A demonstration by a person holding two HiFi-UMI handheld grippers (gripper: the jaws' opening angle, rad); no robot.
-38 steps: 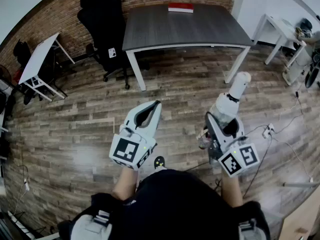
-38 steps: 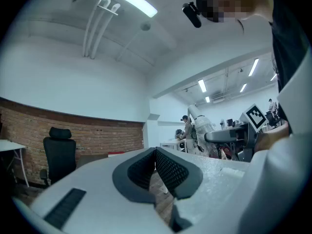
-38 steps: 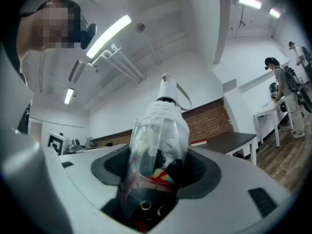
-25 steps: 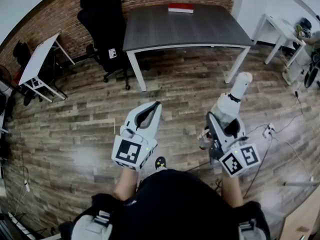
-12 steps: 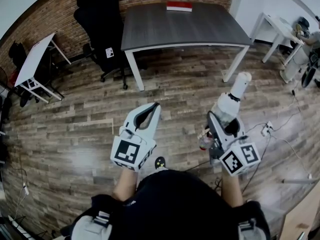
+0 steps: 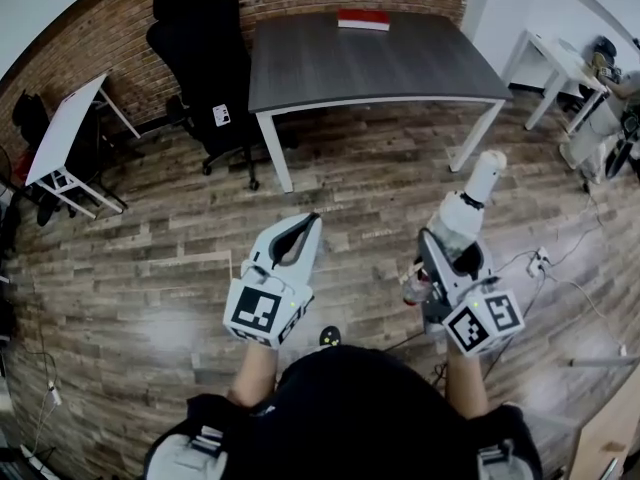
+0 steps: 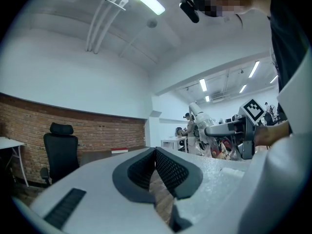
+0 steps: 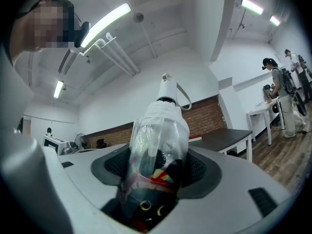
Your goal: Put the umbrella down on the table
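the dark table (image 6: 370,63) stands against the brick wall, and a red book (image 6: 363,19) lies at its far edge. a black office chair (image 6: 205,58) is just beside the table's left side.

the folded umbrella (image 6: 468,200) is not on the table. it is in front of the table's near edge, well apart from it, over the wooden floor (image 6: 130,268). its white handle end points toward the table's near right leg. the right gripper (image 6: 452,253) holds it: in the right gripper view the two dark pads (image 8: 197,172) press on both sides of the umbrella (image 8: 158,126), which is wrapped in a clear plastic sleeve with a dark, colourful cloth inside.

the left gripper (image 6: 308,223) is also in front of the table, near the umbrella but apart from it, on the side of the table's near left leg. in the left gripper view its jaws meet at the tips, and nothing is between them (image 7: 156,152).
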